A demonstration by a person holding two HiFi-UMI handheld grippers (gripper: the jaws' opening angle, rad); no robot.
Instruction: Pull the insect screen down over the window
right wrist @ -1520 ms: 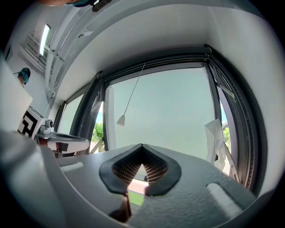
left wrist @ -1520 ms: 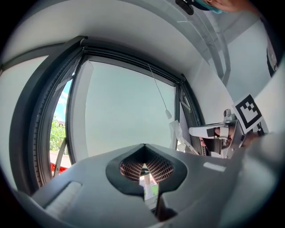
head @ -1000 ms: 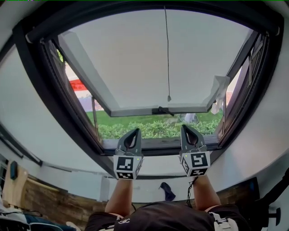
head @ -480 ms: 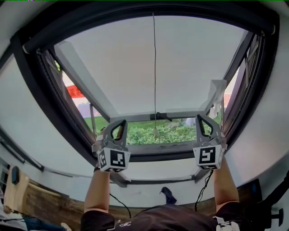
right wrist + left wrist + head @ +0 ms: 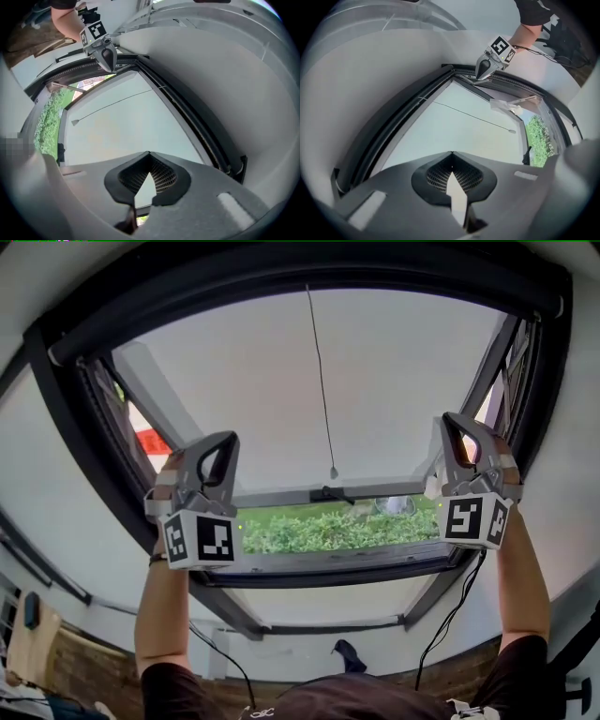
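A dark-framed window (image 5: pixel 281 277) fills the head view, its sash (image 5: pixel 328 493) swung outward over green hedge. A thin pull cord (image 5: pixel 321 381) hangs from the top of the frame and ends in a small weight (image 5: pixel 333 472). No screen is drawn across the opening. My left gripper (image 5: pixel 227 439) is raised at the window's left side, shut and empty. My right gripper (image 5: pixel 453 420) is raised at the right side, also shut and empty. The cord hangs between them, touching neither. The left gripper view shows the cord (image 5: pixel 473 117) and the right gripper (image 5: pixel 485 71). The right gripper view shows the left gripper (image 5: pixel 107 57).
A white scrap (image 5: pixel 506 105) hangs at the sash's right corner. A black cable (image 5: pixel 450 615) trails from the right gripper. Grey wall surrounds the frame, with a sill ledge (image 5: pixel 309 577) below. A dark shoe (image 5: pixel 347 652) lies on the floor.
Both grippers rose from the sill to mid-height of the window, spread apart toward its two sides and rolled. Both stayed shut and empty.
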